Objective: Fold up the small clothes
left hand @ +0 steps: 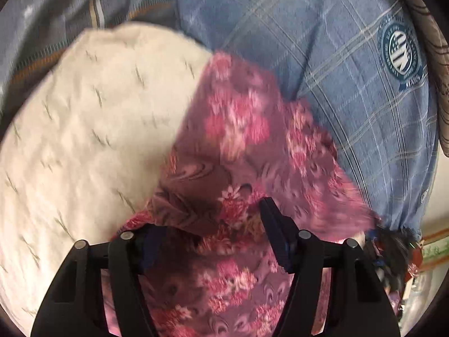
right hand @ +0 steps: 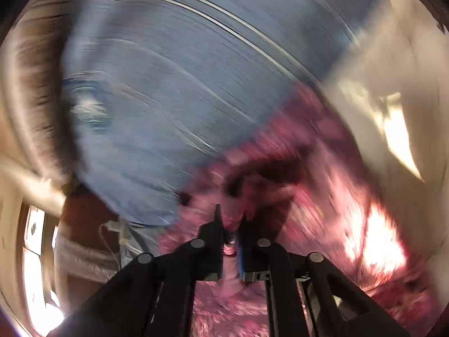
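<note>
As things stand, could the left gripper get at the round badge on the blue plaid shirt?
Probably not directly. The left gripper has the pink floral cloth bunched between its fingers, and the badge sits far off at the blue plaid shirt's edge. Nothing covers the badge, though.

In my left wrist view, the garment [left hand: 238,146] at centre is mauve-pink with a brighter pink and white floral print. The surface [left hand: 84,129] at left is cream with small scattered olive-grey dashes. The shirt [left hand: 322,64] at upper right is blue with pale plaid lines and carries a dark teal and white round emblem [left hand: 402,53]. Upper left, I see grey fabric [left hand: 56,8] with tan stripes. Both grippers are black.
</note>
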`<state>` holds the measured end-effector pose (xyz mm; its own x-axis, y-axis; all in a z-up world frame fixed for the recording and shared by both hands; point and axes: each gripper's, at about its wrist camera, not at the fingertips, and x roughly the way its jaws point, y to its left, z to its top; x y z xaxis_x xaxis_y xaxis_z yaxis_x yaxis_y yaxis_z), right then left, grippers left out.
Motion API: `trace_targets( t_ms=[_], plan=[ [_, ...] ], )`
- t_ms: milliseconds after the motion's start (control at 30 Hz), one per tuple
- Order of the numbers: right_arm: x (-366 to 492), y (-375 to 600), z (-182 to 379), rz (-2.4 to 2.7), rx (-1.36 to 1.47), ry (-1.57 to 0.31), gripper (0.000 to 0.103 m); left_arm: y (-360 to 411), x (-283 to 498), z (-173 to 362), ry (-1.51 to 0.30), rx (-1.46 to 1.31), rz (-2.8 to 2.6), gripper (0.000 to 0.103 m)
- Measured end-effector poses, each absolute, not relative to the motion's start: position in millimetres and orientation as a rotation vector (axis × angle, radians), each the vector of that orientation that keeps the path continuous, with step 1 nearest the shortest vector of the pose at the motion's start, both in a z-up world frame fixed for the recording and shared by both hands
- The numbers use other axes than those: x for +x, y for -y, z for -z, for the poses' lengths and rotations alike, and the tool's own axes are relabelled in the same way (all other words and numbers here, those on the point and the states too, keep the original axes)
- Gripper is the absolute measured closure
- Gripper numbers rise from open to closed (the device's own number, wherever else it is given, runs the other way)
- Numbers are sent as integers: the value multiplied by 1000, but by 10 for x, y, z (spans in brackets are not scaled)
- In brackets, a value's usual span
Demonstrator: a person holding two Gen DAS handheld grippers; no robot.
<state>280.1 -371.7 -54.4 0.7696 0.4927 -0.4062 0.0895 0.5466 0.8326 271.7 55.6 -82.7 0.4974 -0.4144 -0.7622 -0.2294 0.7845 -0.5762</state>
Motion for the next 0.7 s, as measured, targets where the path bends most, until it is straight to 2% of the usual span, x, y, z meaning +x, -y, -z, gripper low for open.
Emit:
trace_targets(
  t_ms=[33,100,167,200,233,267,300,333,400,433,467,500,600,667,700],
  plan=[
    [2709,3763,443,-271,965,-627,97,-571,2726,853,-1071,-691,127,47],
    [2596,3870,474,-249,982,-638,97,-552,2744,962,-1108,-677,126,60],
    [2549,3925,738,-150,950,-761,96,-526,2686,1034,-1114,-663,125,61],
    [2556,3919,908,-102,911,-849,91,-526,2640,1016,-1102,-664,124,61],
    [2533,3914,1082,-80,908,-916,91,-523,2591,989,-1098,-670,134,61],
    [2486,3924,1168,-96,948,-916,91,-511,2571,966,-1098,-674,151,61],
    [2404,3955,1213,-117,1019,-869,82,-504,2576,961,-1100,-678,162,60],
    [2350,3978,1229,-127,1077,-828,64,-502,2580,955,-1104,-686,170,59],
    [2321,3977,1240,-152,1147,-757,54,-471,2649,981,-1118,-715,161,55],
    [2361,3955,1214,-126,1131,-761,63,-466,2689,1004,-1137,-717,143,55],
    [2400,3930,1173,-118,1103,-772,76,-459,2700,1015,-1151,-721,131,57],
    [2457,3876,1046,-143,1032,-768,96,-451,2707,1004,-1142,-720,129,58],
    [2418,3912,720,-185,935,-664,97,-479,2636,961,-1117,-644,88,61],
    [2422,3944,751,-152,891,-715,97,-519,2605,1020,-1133,-648,93,64],
    [2458,3952,867,-133,873,-791,92,-533,2568,1010,-1136,-644,100,64]
  ],
)
